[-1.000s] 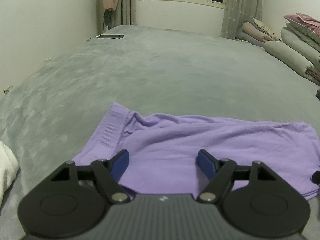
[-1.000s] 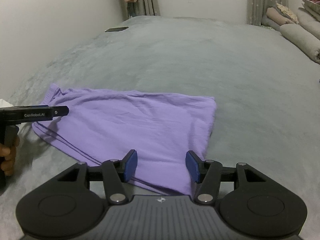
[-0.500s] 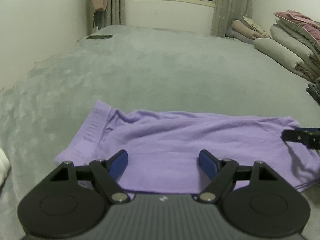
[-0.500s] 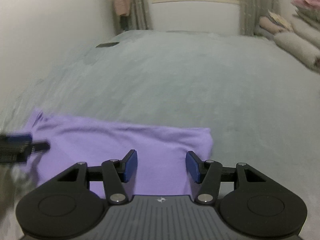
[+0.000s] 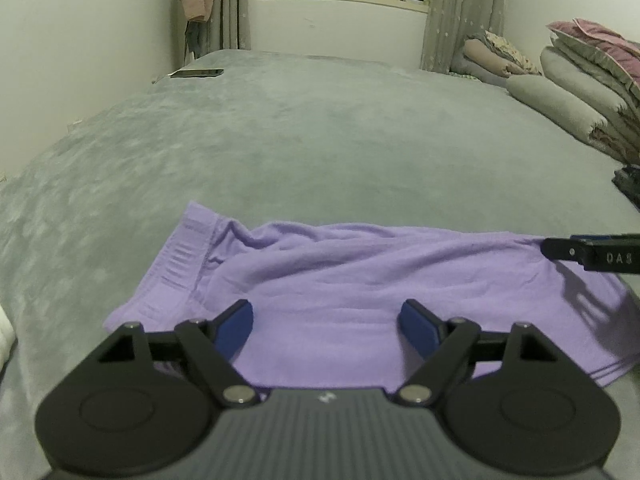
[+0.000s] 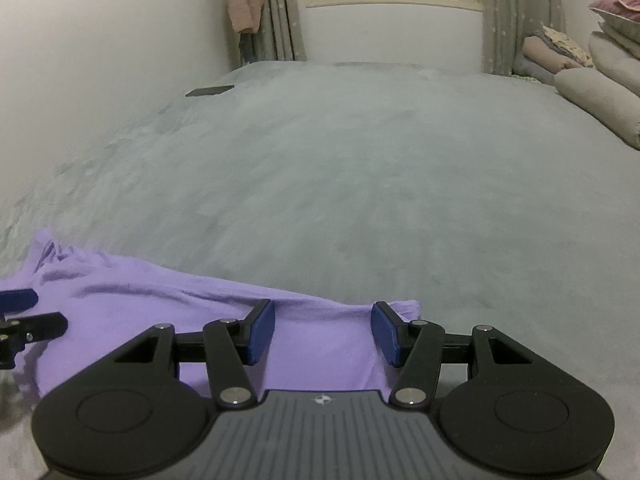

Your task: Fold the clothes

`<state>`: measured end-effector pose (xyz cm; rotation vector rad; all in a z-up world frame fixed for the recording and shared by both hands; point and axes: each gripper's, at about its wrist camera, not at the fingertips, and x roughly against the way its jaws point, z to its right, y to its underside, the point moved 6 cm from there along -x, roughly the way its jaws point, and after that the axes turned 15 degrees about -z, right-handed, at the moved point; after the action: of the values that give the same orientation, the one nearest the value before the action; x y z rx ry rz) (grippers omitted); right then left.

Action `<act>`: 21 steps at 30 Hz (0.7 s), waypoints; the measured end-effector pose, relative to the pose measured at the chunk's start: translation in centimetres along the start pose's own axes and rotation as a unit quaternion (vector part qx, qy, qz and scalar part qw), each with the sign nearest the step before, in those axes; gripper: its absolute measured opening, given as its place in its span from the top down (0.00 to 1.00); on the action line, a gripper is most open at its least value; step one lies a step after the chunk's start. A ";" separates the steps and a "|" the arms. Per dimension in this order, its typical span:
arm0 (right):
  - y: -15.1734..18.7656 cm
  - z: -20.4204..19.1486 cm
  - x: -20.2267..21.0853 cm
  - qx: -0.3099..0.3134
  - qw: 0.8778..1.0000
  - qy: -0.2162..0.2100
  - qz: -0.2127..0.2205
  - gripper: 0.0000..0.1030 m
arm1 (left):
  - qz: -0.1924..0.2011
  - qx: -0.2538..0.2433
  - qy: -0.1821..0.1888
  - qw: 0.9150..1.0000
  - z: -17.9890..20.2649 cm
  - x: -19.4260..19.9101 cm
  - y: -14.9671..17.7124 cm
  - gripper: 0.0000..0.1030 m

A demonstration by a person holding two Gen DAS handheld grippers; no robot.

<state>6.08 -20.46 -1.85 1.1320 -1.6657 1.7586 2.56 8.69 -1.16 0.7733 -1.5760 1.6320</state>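
Observation:
A purple garment (image 5: 360, 280) lies folded and flat on the grey bed cover (image 5: 320, 140), its ribbed band at the left end. My left gripper (image 5: 325, 328) hovers over its near left part; its jaws are opening and the blue pads press on nothing. My right gripper (image 6: 322, 334) stands open over the garment's (image 6: 160, 320) far right corner, cloth below the pads but not pinched. The right gripper's finger (image 5: 592, 254) shows at the right edge of the left wrist view. The left gripper's fingers (image 6: 24, 320) show at the left edge of the right wrist view.
A dark phone (image 5: 197, 73) lies at the bed's far left by the wall. Folded quilts and pillows (image 5: 580, 92) pile along the right side, with a dark item (image 5: 630, 184) nearer. White cloth (image 5: 6, 336) pokes in at the left edge.
The right gripper has moved from the garment's near edge to its far right corner, and its finger has entered the left wrist view. The left jaws stand slightly wider.

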 end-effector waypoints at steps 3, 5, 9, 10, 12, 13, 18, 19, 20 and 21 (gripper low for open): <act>-0.1 -0.8 1.2 -0.002 1.000 0.018 0.003 0.48 | 0.017 0.020 0.003 1.000 -1.0 0.7 -0.7 0.22; 0.0 -1.7 2.4 0.001 1.000 0.014 0.013 0.48 | 0.024 0.028 -0.006 0.999 -1.8 0.9 -1.0 0.22; 1.2 -3.8 3.3 0.018 1.000 -0.003 -0.001 0.48 | 0.019 0.044 -0.033 0.998 -3.4 0.8 -1.2 0.24; 1.7 -4.2 2.9 0.025 1.000 0.001 -0.014 0.48 | 0.019 0.049 -0.032 0.998 -3.7 0.8 -1.2 0.24; 2.7 -5.0 2.2 0.038 0.998 0.011 -0.039 0.48 | 0.023 0.056 -0.030 0.998 -4.1 1.2 -1.4 0.24; 3.0 -5.4 2.3 0.047 0.998 0.020 -0.037 0.48 | 0.026 0.059 -0.029 0.997 -4.2 1.4 -1.5 0.24; 3.1 -5.5 3.6 0.044 0.999 0.011 -0.029 0.48 | 0.044 0.046 -0.017 0.998 -3.2 2.3 -1.7 0.24; 3.2 -5.5 3.6 0.045 0.998 0.013 -0.032 0.48 | 0.047 0.035 -0.013 0.998 -2.5 2.4 -1.6 0.24; 3.3 -5.5 3.5 0.045 0.998 0.015 -0.035 0.48 | 0.046 0.022 -0.009 0.999 -1.8 2.3 -1.5 0.24; 3.4 -5.4 3.2 0.046 0.998 0.020 -0.043 0.48 | 0.042 0.010 -0.006 0.999 -1.0 2.1 -1.3 0.24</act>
<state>0.24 -16.43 -0.86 1.1844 -1.5028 1.8078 2.56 9.89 1.18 0.7370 -1.6233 1.7088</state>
